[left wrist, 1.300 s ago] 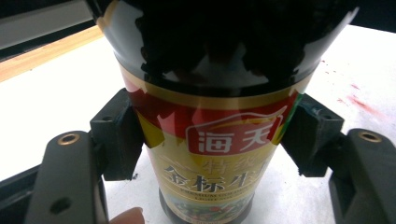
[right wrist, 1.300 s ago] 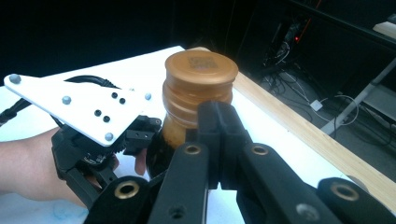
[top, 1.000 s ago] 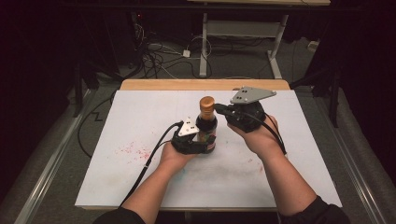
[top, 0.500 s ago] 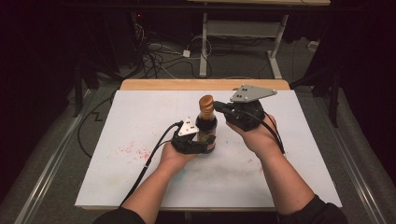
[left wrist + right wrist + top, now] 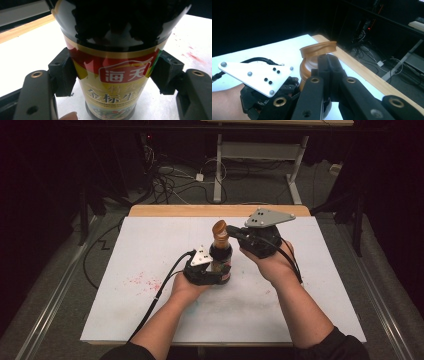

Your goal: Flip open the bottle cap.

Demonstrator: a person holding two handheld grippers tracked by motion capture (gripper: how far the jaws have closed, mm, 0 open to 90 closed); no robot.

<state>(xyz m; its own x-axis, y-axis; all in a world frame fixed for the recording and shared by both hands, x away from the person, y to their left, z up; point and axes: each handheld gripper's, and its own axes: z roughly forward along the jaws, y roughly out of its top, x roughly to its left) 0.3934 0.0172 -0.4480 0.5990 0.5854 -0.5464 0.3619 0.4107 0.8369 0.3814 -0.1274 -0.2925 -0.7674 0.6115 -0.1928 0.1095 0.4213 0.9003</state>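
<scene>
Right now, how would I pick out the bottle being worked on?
On the white table, look near the middle, where both hands meet. The bottle stands upright there, clamped low by the left gripper. It is dark, with a red and gold label and a brown cap flipped open.

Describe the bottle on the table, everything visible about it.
The bottle is dark glossy glass standing upright on the white table. A red and gold label with Chinese characters wraps its body. Its brown cap is flipped open. The left gripper clamps its body from both sides; the right gripper, shut, sits at the cap.
</scene>
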